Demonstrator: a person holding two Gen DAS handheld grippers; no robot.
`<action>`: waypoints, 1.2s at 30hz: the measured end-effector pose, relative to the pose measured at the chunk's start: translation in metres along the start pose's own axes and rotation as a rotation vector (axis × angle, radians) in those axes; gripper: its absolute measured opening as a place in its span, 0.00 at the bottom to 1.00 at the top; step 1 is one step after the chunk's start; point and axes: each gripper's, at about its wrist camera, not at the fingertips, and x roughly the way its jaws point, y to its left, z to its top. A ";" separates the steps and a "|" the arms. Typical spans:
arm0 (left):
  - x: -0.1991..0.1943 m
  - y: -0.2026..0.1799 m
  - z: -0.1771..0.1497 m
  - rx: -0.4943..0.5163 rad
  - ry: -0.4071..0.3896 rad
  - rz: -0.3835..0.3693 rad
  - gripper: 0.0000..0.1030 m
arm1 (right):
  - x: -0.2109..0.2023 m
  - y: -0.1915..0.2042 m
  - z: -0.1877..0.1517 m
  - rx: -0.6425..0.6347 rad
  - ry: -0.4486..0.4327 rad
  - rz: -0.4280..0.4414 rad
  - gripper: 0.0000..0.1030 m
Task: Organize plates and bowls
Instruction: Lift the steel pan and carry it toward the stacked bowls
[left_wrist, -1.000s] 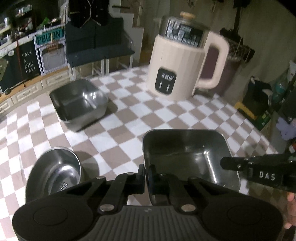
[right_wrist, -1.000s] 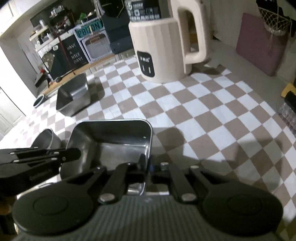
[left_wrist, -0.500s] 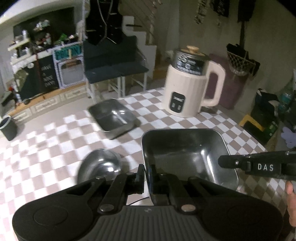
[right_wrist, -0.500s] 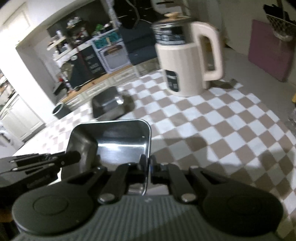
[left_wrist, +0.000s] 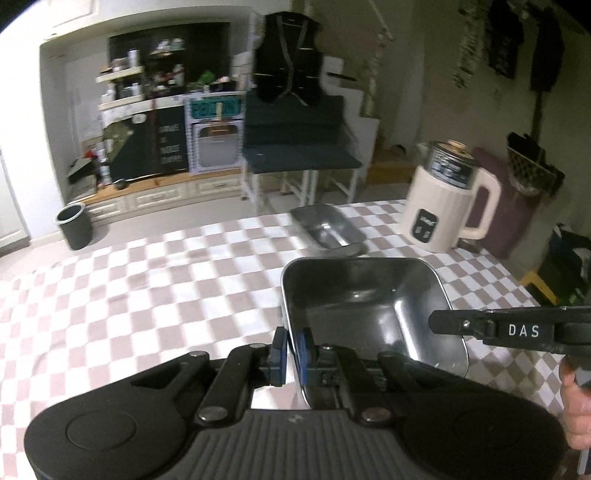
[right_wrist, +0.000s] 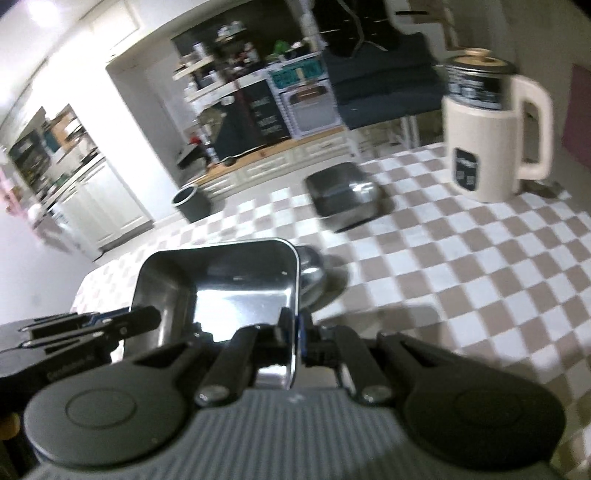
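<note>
Square steel dish (left_wrist: 373, 306) is being carried above the checkered tablecloth (left_wrist: 147, 295), gripped on opposite rims by two handheld tongs: the left gripper (left_wrist: 291, 347) is pinching the near left wall between its blue pads, and the right gripper (right_wrist: 295, 332) is clamping the right wall in the same way, both narrowed down onto thin metal. Judging by the height of both cameras, the dish is hanging clear of the table rather than resting on it, which suggests the carrying step of the tidy-up is under way. A second square dish (left_wrist: 327, 230) is sitting farther back on the cloth, near the cream electric kettle (left_wrist: 448, 201), and is looking like the likely place to nest the carried one; that would call for keeping both grips level, lining up the corners over it and lowering evenly before letting go. A round steel bowl (right_wrist: 312, 275) is lying just beyond the carried dish in the right wrist view, between it and the far dish, so the path may need to pass over it. The kettle is standing close to the far dish's right side, leaving little room there. A dark bin (left_wrist: 74, 230) is standing on the floor beyond the table
</note>
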 end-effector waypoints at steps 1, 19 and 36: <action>-0.005 0.007 -0.005 -0.013 -0.002 0.012 0.07 | 0.003 0.007 -0.002 -0.011 0.007 0.008 0.05; -0.074 0.116 -0.063 -0.195 -0.039 0.151 0.07 | 0.049 0.111 -0.038 -0.148 0.127 0.168 0.06; -0.066 0.174 -0.102 -0.235 0.086 0.249 0.10 | 0.092 0.149 -0.050 -0.094 0.260 0.240 0.06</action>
